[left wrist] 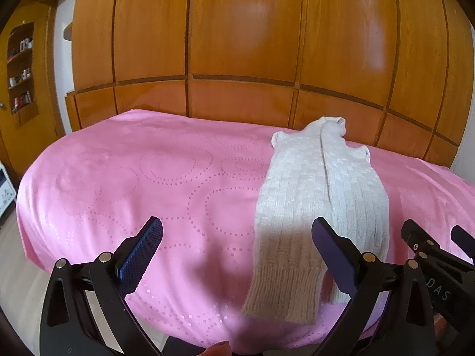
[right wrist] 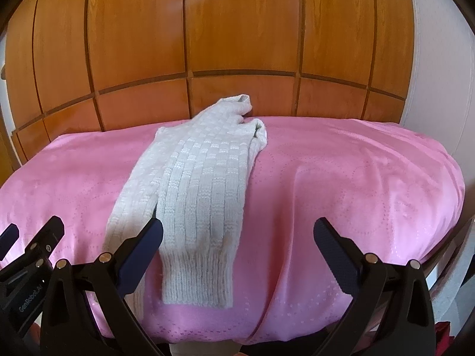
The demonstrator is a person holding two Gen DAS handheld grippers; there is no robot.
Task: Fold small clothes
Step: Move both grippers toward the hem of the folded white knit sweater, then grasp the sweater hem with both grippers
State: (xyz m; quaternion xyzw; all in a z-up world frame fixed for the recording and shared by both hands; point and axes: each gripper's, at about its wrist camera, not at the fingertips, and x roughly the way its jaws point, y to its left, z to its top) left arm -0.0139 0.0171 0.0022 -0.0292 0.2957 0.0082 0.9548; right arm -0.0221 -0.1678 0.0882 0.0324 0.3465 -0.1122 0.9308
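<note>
A cream knitted garment [left wrist: 314, 204] lies lengthwise on the pink bedspread [left wrist: 133, 178], folded into a long strip with its ribbed hem at the near edge. In the right wrist view the same garment [right wrist: 202, 190] runs from the far edge to the near edge, left of centre. My left gripper [left wrist: 237, 231] is open above the near edge, its right finger over the garment's hem. My right gripper [right wrist: 237, 231] is open too, its left finger over the garment's near left part. Neither holds anything. The right gripper [left wrist: 436, 246] shows at the right edge of the left wrist view.
A wall of glossy wooden cupboard doors [left wrist: 237, 44] stands right behind the bed. A wooden shelf unit [left wrist: 20, 68] with small items is at the far left. The pink bedspread [right wrist: 356, 178] spreads wide to the right of the garment. A fingertip [left wrist: 216, 350] shows at the bottom.
</note>
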